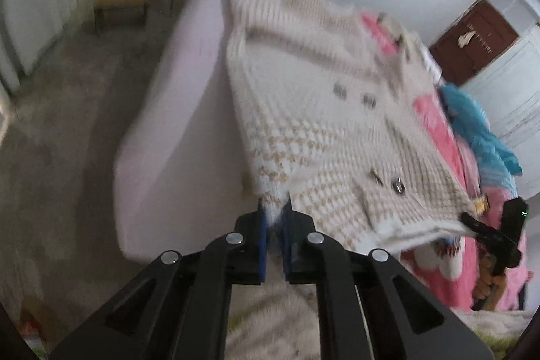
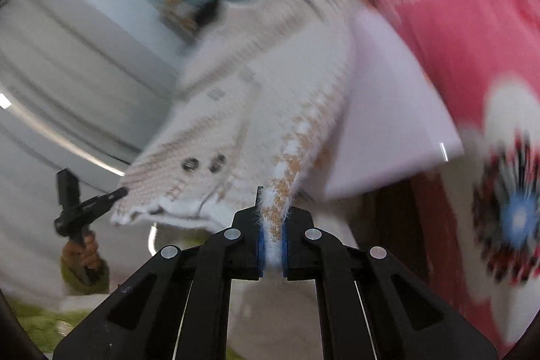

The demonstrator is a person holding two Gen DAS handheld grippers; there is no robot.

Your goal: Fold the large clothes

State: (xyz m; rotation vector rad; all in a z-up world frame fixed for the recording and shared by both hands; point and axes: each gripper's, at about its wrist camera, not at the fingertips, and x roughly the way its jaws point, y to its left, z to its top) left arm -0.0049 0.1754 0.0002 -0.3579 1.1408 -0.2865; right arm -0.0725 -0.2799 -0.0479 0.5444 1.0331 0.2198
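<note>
We have the cream houndstooth cardigan [image 1: 324, 110] pinched at its hem by both claws. The left gripper [image 1: 274, 218] is nearly closed, with a thin corner of knit between its blue pads; the right gripper [image 2: 272, 225] is closed on a thicker fold of the same hem. The garment is lifted at our end and stretches away over the near edge of the white mattress [image 1: 175, 110], its far part lying on the bed beside the pink blanket [image 1: 438, 123].

Our worry is the left hold: only a little fabric sits in the pads, so a sharp pull may slip it free and drop that corner. Both views are blurred, so we cannot tell how deep the bite is. Uneven tension between our hands could also skew the fold or drag the buttons [image 1: 354, 95] across the pink blanket.
</note>
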